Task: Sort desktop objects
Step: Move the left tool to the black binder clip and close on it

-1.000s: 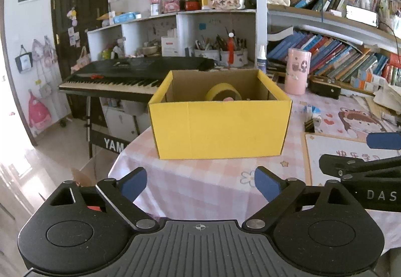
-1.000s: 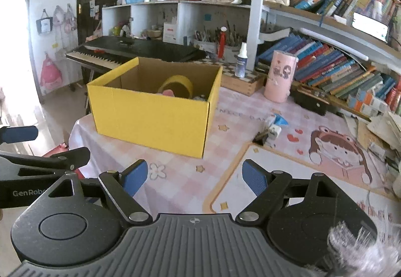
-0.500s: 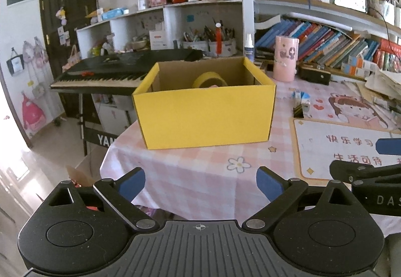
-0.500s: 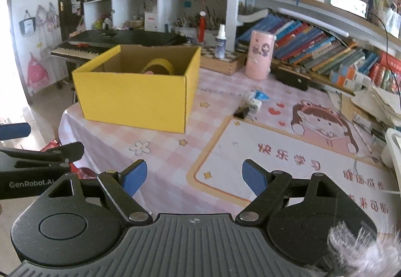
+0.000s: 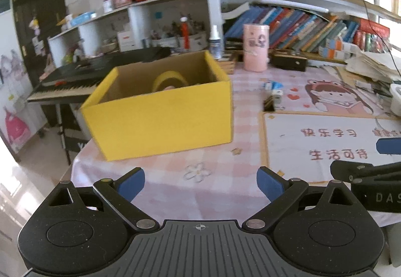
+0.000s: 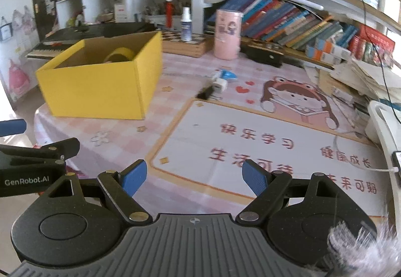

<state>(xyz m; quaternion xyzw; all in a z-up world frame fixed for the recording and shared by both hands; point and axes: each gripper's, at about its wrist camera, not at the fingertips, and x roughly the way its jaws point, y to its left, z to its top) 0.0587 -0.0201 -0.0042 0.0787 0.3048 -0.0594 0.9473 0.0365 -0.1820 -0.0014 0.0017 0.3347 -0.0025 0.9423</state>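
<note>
Both grippers, left [image 5: 200, 183] and right [image 6: 194, 176], hung spread wide and empty over the worktop's [image 6: 175, 191] near edge, probably poised to pick next. One yellow box [image 6: 100, 86] held one tape roll [image 6: 120, 54]; beside it lay three small loose items [image 6: 216, 82], apparently unsorted.
</note>
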